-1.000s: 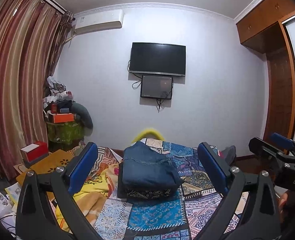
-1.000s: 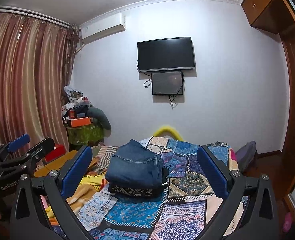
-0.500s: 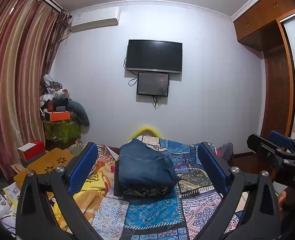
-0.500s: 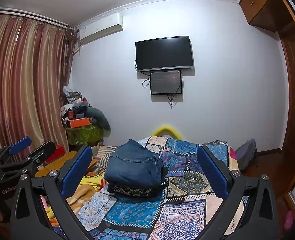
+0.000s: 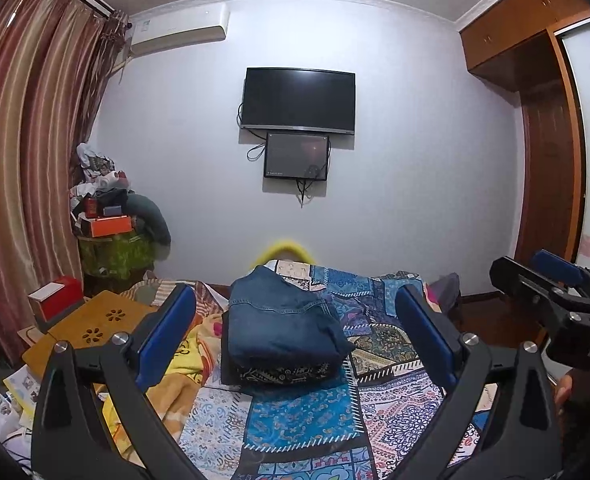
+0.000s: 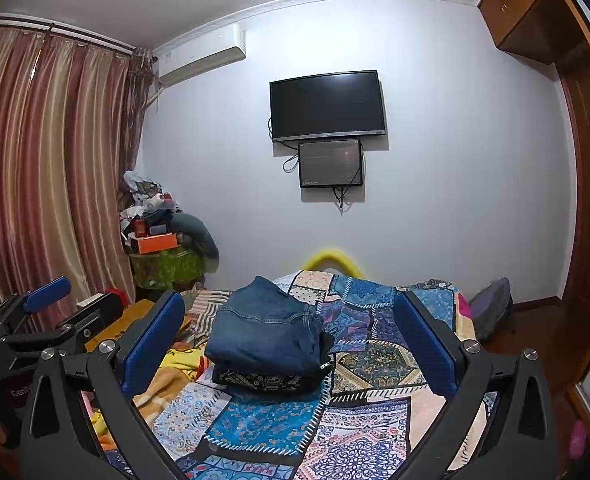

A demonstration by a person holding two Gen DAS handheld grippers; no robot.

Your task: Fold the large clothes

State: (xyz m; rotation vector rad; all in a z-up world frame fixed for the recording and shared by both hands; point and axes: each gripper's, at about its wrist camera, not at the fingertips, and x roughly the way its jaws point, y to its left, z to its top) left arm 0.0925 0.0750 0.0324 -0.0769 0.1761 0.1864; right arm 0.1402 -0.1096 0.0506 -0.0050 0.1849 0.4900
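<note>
Folded blue jeans (image 5: 283, 326) lie on top of a folded dark patterned garment (image 5: 283, 374) on the patchwork bedspread (image 5: 303, 424). The same stack shows in the right wrist view, jeans (image 6: 267, 332) above the dark garment (image 6: 267, 380). My left gripper (image 5: 295, 332) is open and empty, held back from the stack and above the bed. My right gripper (image 6: 291, 336) is open and empty too, level with the left one. The right gripper shows at the right edge of the left wrist view (image 5: 551, 284); the left gripper shows at the left edge of the right wrist view (image 6: 51, 308).
A yellow blanket (image 5: 183, 364) lies at the bed's left side. A wooden lap table (image 5: 91, 328) with a red box (image 5: 57, 298) stands left. A cluttered green stand (image 5: 115, 252) is by the curtain (image 5: 23, 160). A TV (image 5: 299, 100) hangs on the far wall. A wardrobe (image 5: 551, 140) is right.
Both grippers have drifted slightly, so the room shifts a little in each view. The folded stack has not moved and both grippers stay open.
</note>
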